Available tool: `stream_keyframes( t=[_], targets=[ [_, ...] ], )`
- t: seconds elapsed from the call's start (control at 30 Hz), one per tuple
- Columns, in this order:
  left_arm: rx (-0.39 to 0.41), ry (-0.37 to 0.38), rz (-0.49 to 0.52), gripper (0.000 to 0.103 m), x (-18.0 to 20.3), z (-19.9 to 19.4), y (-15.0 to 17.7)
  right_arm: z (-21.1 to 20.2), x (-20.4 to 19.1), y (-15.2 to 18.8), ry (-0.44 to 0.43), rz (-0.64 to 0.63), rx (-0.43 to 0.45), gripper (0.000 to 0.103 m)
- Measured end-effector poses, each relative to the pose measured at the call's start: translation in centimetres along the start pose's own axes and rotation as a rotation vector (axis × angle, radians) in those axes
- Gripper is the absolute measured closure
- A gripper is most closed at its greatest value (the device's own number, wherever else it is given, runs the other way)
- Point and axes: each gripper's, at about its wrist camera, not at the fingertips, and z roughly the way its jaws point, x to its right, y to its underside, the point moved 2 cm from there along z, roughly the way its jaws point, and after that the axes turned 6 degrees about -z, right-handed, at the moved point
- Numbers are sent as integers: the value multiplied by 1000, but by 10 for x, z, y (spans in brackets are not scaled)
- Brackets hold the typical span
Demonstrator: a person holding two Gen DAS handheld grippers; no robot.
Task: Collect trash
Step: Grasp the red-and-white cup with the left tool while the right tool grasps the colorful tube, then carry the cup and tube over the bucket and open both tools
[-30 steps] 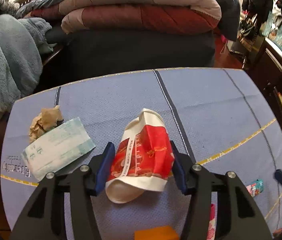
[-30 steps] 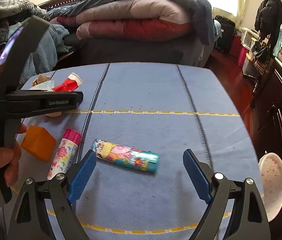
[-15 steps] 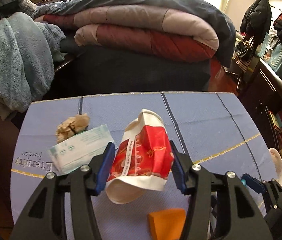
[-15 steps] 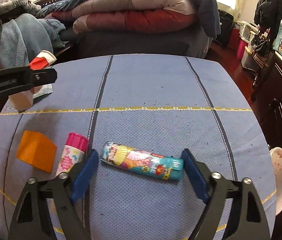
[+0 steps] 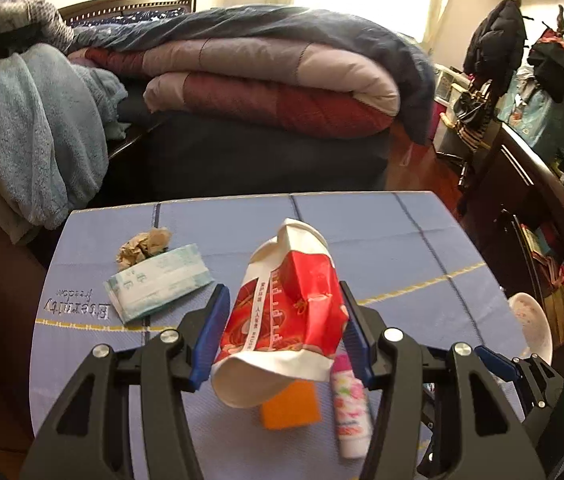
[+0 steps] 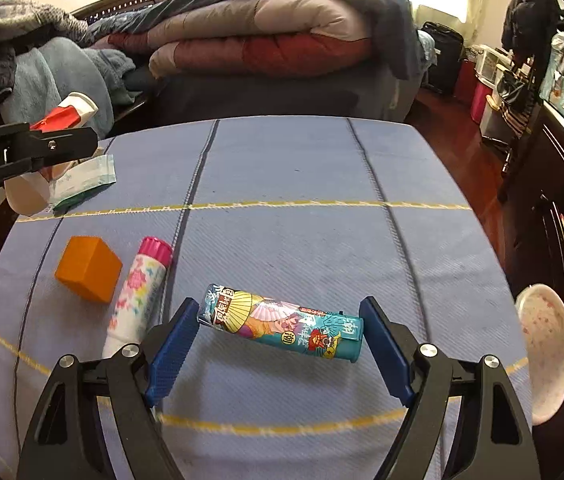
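Left tongs (image 5: 282,334) gripping crushed cup (image 5: 288,316), right tongs (image 6: 279,346) straddling wrapper (image 6: 282,326)

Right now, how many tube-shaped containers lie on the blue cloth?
2: the floral tube beside the orange block, and the teal tube between the right gripper fingers.

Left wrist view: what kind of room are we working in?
Most likely a bedroom: folded quilts piled on a bed with a dark headboard, and coats hanging on wall hooks.

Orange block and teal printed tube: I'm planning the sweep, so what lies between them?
The pink-capped floral tube lies between the orange block and the teal tube, in the right wrist view.
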Motion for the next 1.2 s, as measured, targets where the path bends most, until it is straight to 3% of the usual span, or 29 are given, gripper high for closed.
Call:
stream_keyframes(
  t=[0.47, 1.2],
  targets=[
    [33, 110, 111, 49, 98, -42, 27, -50, 55, 41, 37, 52, 40, 22],
    [-4, 273, 355, 49, 270, -44, 70, -101, 189, 100, 188, 279, 97, 22]
  ],
)
